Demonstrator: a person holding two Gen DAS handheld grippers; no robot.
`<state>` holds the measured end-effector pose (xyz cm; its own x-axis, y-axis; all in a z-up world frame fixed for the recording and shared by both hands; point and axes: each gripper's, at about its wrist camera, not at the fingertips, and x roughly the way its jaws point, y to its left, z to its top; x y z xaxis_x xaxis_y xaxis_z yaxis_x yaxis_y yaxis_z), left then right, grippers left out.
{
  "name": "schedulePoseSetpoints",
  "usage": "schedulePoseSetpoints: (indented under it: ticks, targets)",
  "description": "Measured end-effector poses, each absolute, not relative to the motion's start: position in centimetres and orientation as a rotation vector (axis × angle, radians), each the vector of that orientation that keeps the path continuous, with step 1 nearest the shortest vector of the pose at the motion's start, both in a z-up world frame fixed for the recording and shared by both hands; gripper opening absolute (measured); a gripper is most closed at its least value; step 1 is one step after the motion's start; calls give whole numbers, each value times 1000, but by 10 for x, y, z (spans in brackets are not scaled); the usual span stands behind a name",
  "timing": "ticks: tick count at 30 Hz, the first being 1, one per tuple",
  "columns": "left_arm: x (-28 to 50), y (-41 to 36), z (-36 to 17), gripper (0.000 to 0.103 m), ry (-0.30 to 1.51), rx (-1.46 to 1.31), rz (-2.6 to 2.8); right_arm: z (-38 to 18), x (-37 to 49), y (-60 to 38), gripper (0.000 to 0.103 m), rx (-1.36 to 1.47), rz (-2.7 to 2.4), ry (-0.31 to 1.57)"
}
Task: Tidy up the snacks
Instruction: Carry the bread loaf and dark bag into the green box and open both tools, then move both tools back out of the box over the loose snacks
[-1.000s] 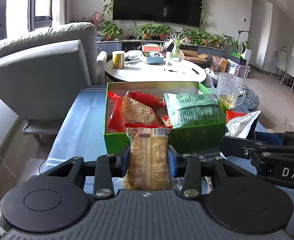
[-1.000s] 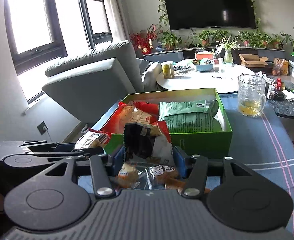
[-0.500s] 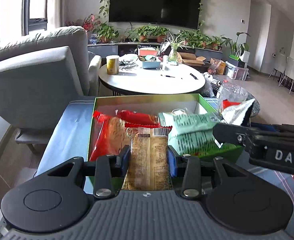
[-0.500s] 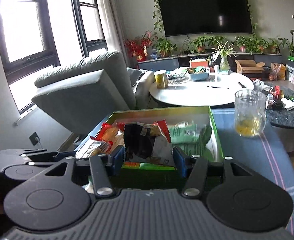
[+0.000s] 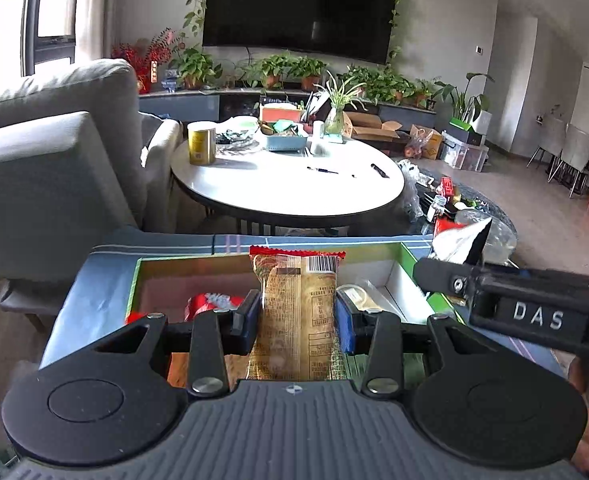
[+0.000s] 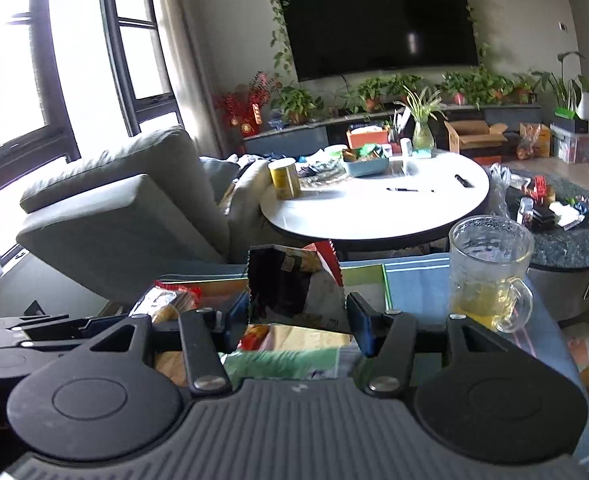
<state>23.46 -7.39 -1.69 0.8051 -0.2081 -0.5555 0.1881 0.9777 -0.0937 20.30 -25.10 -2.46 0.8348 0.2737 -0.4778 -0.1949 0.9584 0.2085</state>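
My left gripper (image 5: 298, 308) is shut on a golden-brown snack packet (image 5: 298, 300) with a red top edge, held upright over the open green box (image 5: 133, 280). A red snack (image 5: 210, 303) lies in the box beneath. My right gripper (image 6: 296, 312) grips a black and silver packet (image 6: 290, 288) with its jaws wide, above the box's right rim (image 6: 386, 288) and a green snack bag (image 6: 286, 360). The right gripper's side (image 5: 514, 300) shows in the left wrist view with its packet (image 5: 460, 240). At the left edge of the right wrist view, the left gripper (image 6: 34, 328) appears.
A glass mug (image 6: 490, 272) with yellow liquid stands on the blue tablecloth (image 6: 418, 284) just right of the box. Beyond are a white round table (image 5: 286, 184), a grey armchair (image 5: 50, 168) at the left and a dark low table (image 6: 574, 236) at the right.
Both grippers have moved forward with their packets, from in front of the green box to over its inside. The box's front wall has dropped out of sight beneath them.
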Motion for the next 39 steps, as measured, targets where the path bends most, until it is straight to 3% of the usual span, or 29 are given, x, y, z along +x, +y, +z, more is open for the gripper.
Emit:
schedulePoseSetpoints:
  ticks: [17,24,39]
  targets:
    - [296,-86,-41,36,675,-52,-239,-46,242,-253,77,182,216,611]
    - [293,-85,-45,47,678,-44,-219,-48,246,-257,77,192,196,623]
    - [272,-82,-36,50,648,-27,-214,-40,234,-259,77,224,204,609]
